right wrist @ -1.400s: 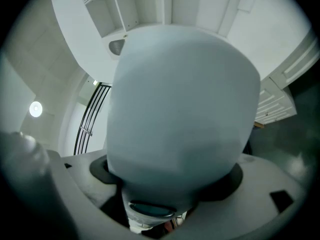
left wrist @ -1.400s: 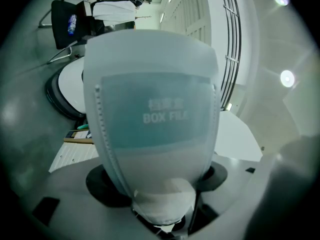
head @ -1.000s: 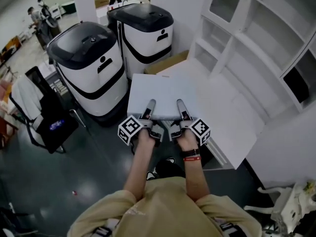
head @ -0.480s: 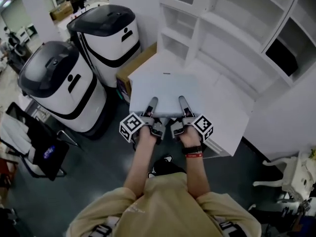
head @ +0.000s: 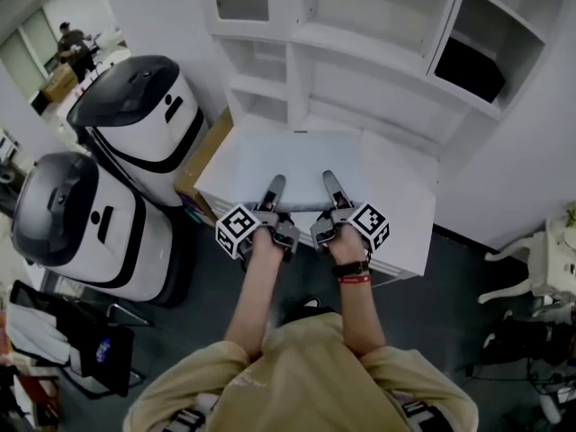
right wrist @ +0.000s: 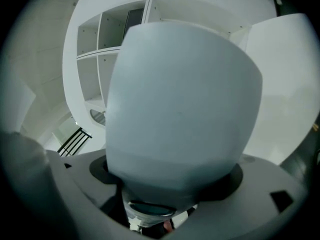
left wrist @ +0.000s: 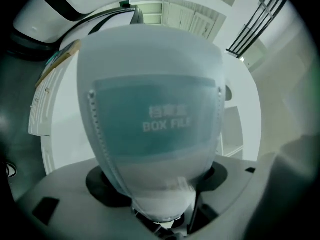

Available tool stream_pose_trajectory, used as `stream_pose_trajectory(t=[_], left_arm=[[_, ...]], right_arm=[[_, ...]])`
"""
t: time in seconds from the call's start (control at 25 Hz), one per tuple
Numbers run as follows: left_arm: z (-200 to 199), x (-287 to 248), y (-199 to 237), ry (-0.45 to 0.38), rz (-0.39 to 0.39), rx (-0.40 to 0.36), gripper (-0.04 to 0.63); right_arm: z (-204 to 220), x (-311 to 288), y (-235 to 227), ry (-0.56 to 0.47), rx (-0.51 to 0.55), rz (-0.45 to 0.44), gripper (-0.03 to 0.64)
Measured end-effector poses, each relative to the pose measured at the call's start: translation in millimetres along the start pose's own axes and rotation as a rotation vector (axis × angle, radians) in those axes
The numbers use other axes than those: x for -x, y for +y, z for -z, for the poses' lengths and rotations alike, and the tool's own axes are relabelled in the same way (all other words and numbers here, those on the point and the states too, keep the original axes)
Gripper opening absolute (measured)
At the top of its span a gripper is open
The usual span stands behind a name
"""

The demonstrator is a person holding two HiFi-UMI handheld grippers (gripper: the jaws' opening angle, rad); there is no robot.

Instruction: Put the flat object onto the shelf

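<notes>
Left gripper clamps the near edge of the flat pale-grey plastic file box; right gripper, just beside, clamps it too. Held only there, its far end could sag and strike the white shelf unit ahead.

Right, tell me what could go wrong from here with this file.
The left tongs and right tongs pinch the box file only at its near edge, so it may droop or slip. Its far edge faces the upright divider of the shelf and could catch there.
</notes>
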State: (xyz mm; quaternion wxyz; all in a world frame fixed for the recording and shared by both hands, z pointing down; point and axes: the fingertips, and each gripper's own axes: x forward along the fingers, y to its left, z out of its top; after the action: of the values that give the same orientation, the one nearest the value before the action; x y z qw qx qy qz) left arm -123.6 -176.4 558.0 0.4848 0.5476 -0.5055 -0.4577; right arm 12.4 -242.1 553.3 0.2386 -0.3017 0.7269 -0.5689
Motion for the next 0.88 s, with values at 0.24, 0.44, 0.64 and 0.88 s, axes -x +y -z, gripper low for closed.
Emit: stream_pose_trajectory(t=[0.24,0.44,0.64,0.88], left_arm=[[13.5,-51.1,-7.9,0.087,0.020,0.017,0.331],[19.1,-76.0,-14.6,0.144,0.024,0.010,0.331],[13.5,-98.9,-23.8,0.208,0.038,0.014,0.331],[6.5,-121.1,-40.3,0.285,0.068,0.018,0.331]], right_arm=[[-43.6,-9.3,0.5,-0.093,0.017,0.025,0.413],[-64.0,-12.7,-0.3,-0.154,0.003,0.038,0.413],[-75.2,-22.3,6.5,-0.228,0.006,0.046,0.413],[-83.4,-29.3,20.3,-0.320,0.003,0.056,0.413]])
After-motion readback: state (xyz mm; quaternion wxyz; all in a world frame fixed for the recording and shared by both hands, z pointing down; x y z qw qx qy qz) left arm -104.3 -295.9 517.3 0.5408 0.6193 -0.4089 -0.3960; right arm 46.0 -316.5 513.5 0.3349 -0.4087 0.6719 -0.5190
